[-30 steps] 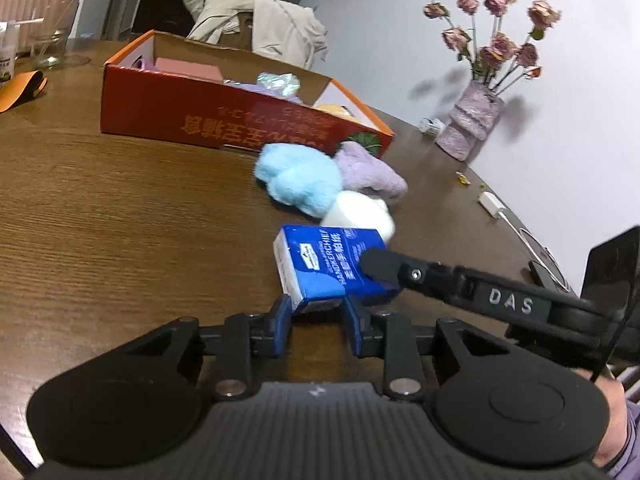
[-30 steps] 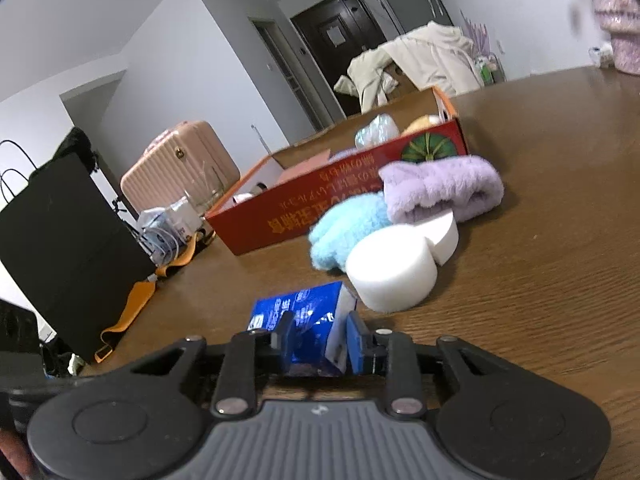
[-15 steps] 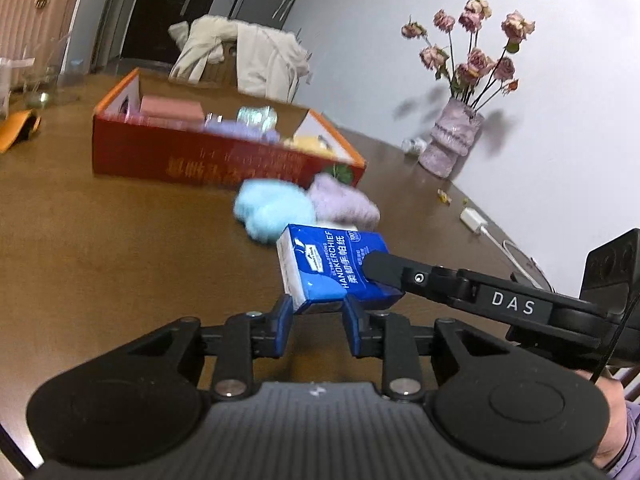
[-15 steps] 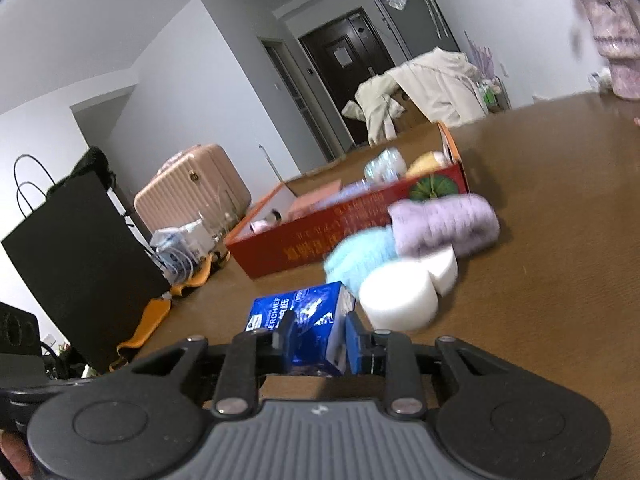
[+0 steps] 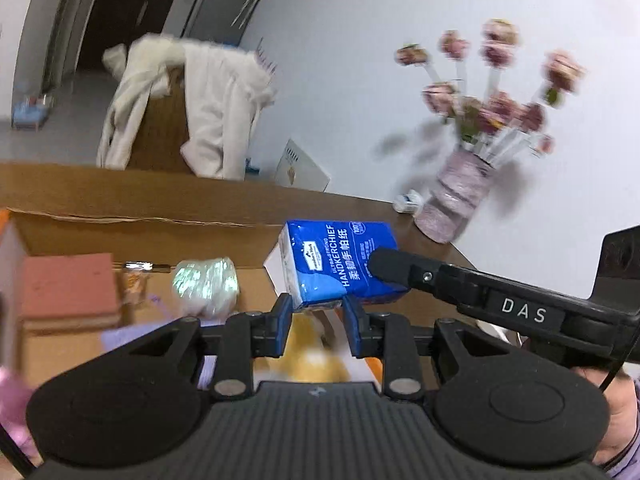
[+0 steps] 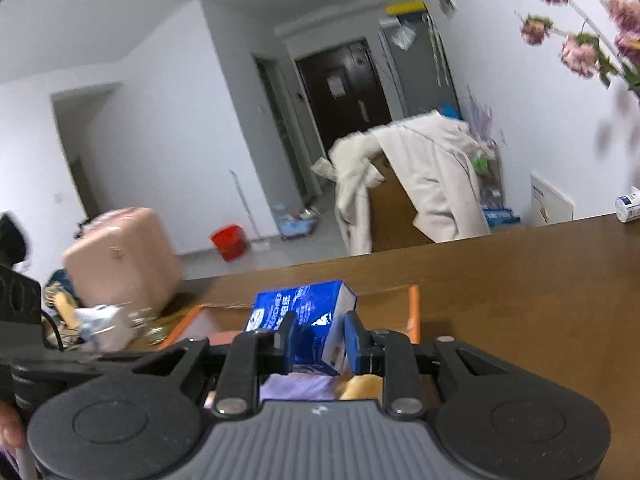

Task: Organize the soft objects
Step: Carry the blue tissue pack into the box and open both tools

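Observation:
A blue pack of handkerchief tissues (image 5: 340, 264) hangs in the air above the open orange cardboard box (image 5: 132, 236). My left gripper (image 5: 314, 312) is shut on the pack's near end. My right gripper (image 6: 318, 340) is shut on the same pack (image 6: 304, 316) from the other side, and one of its black fingers (image 5: 394, 268) crosses the pack in the left wrist view. Inside the box lie a pink block (image 5: 68, 284), a shiny crumpled ball (image 5: 204, 284), a lilac soft item (image 6: 296, 386) and a yellow one (image 6: 362, 386).
A vase of pink flowers (image 5: 460, 196) stands on the brown table (image 6: 520, 288) to the right. A chair draped with a cream coat (image 5: 192, 108) sits behind the table. A pink suitcase (image 6: 120, 256) and red bucket (image 6: 228, 240) are on the floor beyond.
Both grippers have lifted the blue tissue pack off the table and carried it forward over the open box. The blue, lilac and white soft items on the table have dropped out of view.

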`<state>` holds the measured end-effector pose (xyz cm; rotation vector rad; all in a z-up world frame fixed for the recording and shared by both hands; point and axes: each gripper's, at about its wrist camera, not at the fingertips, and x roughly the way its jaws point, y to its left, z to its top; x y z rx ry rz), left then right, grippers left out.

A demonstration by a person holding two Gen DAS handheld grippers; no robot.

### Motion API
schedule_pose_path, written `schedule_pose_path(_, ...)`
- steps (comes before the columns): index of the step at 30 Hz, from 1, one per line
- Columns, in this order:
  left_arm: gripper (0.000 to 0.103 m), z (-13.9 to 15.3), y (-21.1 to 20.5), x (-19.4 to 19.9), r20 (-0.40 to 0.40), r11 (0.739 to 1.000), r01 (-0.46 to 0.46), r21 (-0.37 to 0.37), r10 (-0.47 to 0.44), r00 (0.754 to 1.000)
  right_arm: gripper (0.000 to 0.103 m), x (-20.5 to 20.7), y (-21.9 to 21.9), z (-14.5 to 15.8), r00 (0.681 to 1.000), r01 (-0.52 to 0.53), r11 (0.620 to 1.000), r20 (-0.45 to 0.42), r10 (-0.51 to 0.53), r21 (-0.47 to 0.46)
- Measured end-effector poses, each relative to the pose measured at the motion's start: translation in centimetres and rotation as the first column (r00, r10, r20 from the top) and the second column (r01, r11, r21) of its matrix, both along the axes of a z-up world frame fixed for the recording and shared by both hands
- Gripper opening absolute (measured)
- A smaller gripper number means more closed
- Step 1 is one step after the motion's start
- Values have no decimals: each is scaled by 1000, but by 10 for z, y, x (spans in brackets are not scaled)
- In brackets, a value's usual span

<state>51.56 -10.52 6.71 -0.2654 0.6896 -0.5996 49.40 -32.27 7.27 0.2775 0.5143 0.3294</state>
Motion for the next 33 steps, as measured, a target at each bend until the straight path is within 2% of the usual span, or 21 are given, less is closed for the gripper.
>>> schedule_pose_path(3, 28, -26, -12, 47, -68, 1000, -22, 14, 23, 997, 23, 57, -5, -15, 996, 14, 1000, -84, -15, -22)
schedule_pose_path(7, 28, -52, -22, 82, -120, 991, -66, 120, 80, 990, 22, 104, 14, -44, 988, -2, 993, -151, -15, -117)
schedule_pose_path(9, 26, -54, -22, 90, -151, 983, -68, 169, 94, 984, 21, 116, 26, -57, 987, 5, 982, -156, -34, -187)
schedule_pose_path(10, 28, -52, -24, 87, -118, 974, -73, 214, 100, 988, 22, 120, 29, -62, 986, -1, 981, -166, -31, -192)
schedule_pose_path(12, 39, -47, -21, 77, -72, 968, -66, 242, 86, 994, 22, 121, 33, -66, 985, 14, 974, -164, -52, -225)
schedule_pose_path(14, 40, -38, -14, 68, -58, 969, -66, 239, 82, 995, 22, 115, 37, -60, 990, 30, 963, -126, -66, -266)
schedule_pose_path(17, 40, -18, -3, 50, -3, 963, -89, 253, 92, 996, 22, 102, 32, -45, 993, 20, 969, -111, -49, -245)
schedule_pose_path(22, 44, 27, 18, 10, 74, 956, -126, 266, 111, 991, 23, 61, 19, 1, 998, 21, 966, -55, -36, -257)
schedule_pose_path(24, 48, 44, 27, -13, 103, 953, -143, 268, 119, 988, 32, 40, 15, 18, 999, 6, 964, -41, -18, -265)
schedule_pose_path(26, 52, 54, 36, -39, 127, 950, -156, 271, 125, 984, 36, 15, 12, 34, 1000, -19, 961, -29, 12, -276)
schedule_pose_path(28, 53, 59, 45, -66, 152, 943, -181, 278, 143, 978, 37, -11, 10, 45, 999, -33, 959, -8, 32, -282)
schedule_pose_path(33, 62, 61, 64, -146, 265, 906, -278, 320, 196, 944, 52, -88, 9, 58, 995, -56, 961, 66, 76, -272)
